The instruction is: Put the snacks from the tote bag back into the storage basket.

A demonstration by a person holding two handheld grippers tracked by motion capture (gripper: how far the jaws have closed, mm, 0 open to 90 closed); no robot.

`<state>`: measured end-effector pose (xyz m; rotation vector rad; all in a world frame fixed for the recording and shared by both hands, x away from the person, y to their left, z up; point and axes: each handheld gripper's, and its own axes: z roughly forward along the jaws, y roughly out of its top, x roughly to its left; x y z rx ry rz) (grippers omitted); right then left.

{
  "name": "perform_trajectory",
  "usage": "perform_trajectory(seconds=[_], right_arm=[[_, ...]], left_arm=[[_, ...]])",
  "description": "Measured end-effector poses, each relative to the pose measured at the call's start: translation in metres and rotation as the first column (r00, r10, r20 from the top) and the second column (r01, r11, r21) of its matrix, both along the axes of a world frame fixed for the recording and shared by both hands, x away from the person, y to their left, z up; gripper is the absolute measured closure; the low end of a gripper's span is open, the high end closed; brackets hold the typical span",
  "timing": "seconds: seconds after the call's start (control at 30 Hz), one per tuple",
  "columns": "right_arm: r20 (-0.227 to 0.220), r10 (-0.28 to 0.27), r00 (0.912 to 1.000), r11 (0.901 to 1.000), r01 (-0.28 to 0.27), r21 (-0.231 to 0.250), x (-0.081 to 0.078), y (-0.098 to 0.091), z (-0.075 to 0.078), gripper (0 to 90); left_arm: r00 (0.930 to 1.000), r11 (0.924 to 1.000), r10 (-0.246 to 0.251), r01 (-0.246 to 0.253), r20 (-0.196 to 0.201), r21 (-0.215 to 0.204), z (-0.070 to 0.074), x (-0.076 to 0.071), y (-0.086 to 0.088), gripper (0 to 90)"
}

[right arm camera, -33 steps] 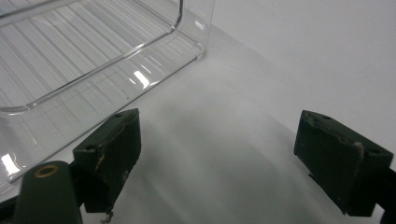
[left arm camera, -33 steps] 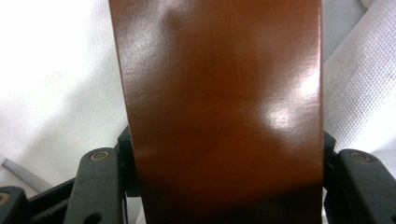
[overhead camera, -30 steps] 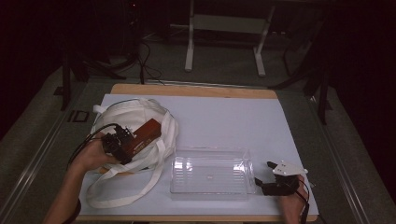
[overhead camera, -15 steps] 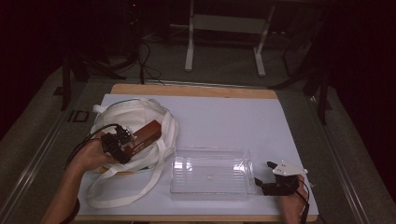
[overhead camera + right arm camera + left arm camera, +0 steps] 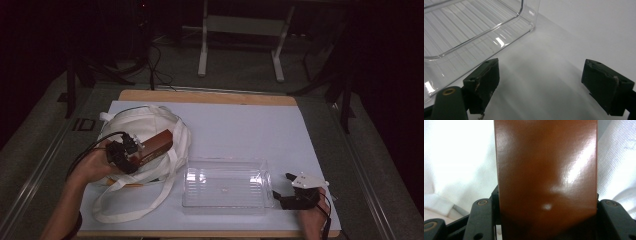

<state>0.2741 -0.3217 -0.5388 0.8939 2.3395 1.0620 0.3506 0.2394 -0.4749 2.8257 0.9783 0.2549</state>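
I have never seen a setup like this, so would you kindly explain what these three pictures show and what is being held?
There is no robot arm: a person holds a two-jaw gripper in each hand. The high view looks down on a white-covered table; the other two come from cameras riding on each gripper, looking along its black jaws. On the table lie a white cloth tote bag and a clear ribbed plastic tray. The left gripper, whose jaws have just been closing, grips a glossy brown rectangular box over the bag. The right gripper rests open beside the tray's corner, holding nothing.
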Motion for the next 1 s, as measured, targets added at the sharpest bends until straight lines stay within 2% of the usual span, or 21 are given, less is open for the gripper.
perform_trajectory(seconds=[0.27, 0.33, 0.6, 0.7, 0.8, 0.83, 1.0], right_arm=[[0.0, 0.0, 1.0, 1.0, 0.0, 0.001, 0.0, 0.0, 0.0, 14.8], [0.0, 0.0, 1.0, 1.0, 0.0, 0.0, 0.0, 0.0, 0.0, 14.8], [-0.001, 0.0, 1.0, 1.0, 0.0, 0.001, 0.0, 0.0, 0.0, 14.8], [-0.002, 0.0, 1.0, 1.0, 0.0, 0.0, 0.0, 0.0, 0.0, 14.8], [-0.002, -0.001, 1.0, 1.0, 0.001, 0.0, 0.0, 0.0, 0.0, 14.8], [-0.002, -0.001, 1.0, 1.0, 0.001, -0.001, 0.0, 0.0, 0.0, 14.8], [-0.002, -0.001, 1.0, 1.0, 0.001, -0.001, 0.0, 0.0, 0.0, 14.7]], left_arm=[[0.9999, 1.0, -0.009, 0.009, 0.013, -0.001, 0.01, -0.001, 0.003, 43.7], [0.9998, 0.9999, -0.008, 0.008, 0.017, -0.015, 0.014, -0.001, 0.004, 43.7], [0.9998, 0.9998, -0.001, 0.001, 0.02, -0.022, 0.02, -0.002, 0.012, 43.7], [0.9996, 0.9988, 0.008, -0.007, 0.025, -0.048, 0.024, -0.004, 0.019, 43.7], [0.9996, 0.9986, 0.011, -0.01, 0.024, -0.052, 0.025, -0.005, 0.02, 43.7], [0.9994, 0.9977, 0.016, -0.014, 0.03, -0.066, 0.028, -0.006, 0.024, 43.7], [0.9987, 0.9964, 0.021, -0.017, 0.047, -0.083, 0.033, -0.007, 0.03, 43.7]])
